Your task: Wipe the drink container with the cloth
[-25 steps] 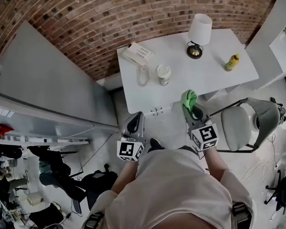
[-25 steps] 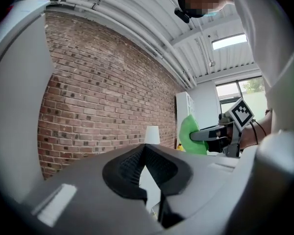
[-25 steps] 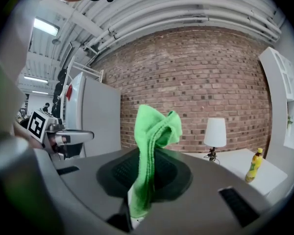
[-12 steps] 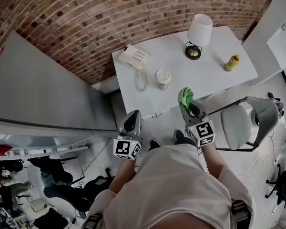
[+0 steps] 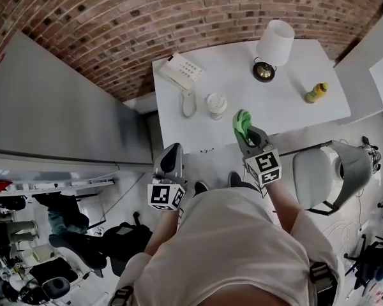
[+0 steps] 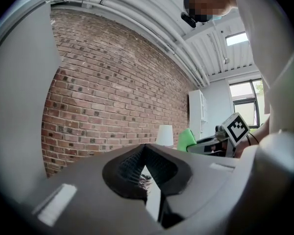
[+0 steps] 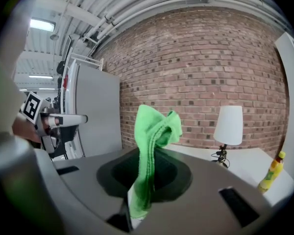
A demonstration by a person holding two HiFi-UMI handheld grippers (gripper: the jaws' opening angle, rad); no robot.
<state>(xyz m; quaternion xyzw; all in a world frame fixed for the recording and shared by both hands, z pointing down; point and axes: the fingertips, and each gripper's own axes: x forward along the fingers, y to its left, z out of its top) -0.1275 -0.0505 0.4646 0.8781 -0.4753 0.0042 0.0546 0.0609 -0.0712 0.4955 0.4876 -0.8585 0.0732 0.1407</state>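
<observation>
A white lidded cup (image 5: 216, 105) stands near the front of the white table (image 5: 287, 110). A small yellow drink bottle (image 5: 316, 93) (image 7: 270, 173) stands at the table's right end. My right gripper (image 5: 243, 130) (image 7: 147, 155) is shut on a green cloth (image 5: 242, 120) (image 7: 155, 130), whose bunched end sticks up past the jaws; it hovers at the table's front edge, just right of the cup. My left gripper (image 5: 172, 154) (image 6: 146, 151) is lower, short of the table, with its jaws together and nothing between them.
On the table are a white telephone (image 5: 182, 74) at the left and a white-shaded lamp (image 5: 272, 46) (image 7: 229, 124) at the back. A grey office chair (image 5: 325, 174) stands right of me, a tall grey cabinet (image 5: 57, 107) to the left, and a brick wall (image 5: 147, 18) behind.
The table has drawn closer. My right gripper with the green cloth has moved forward to the table's front edge beside the cup. The left gripper stays low and shut.
</observation>
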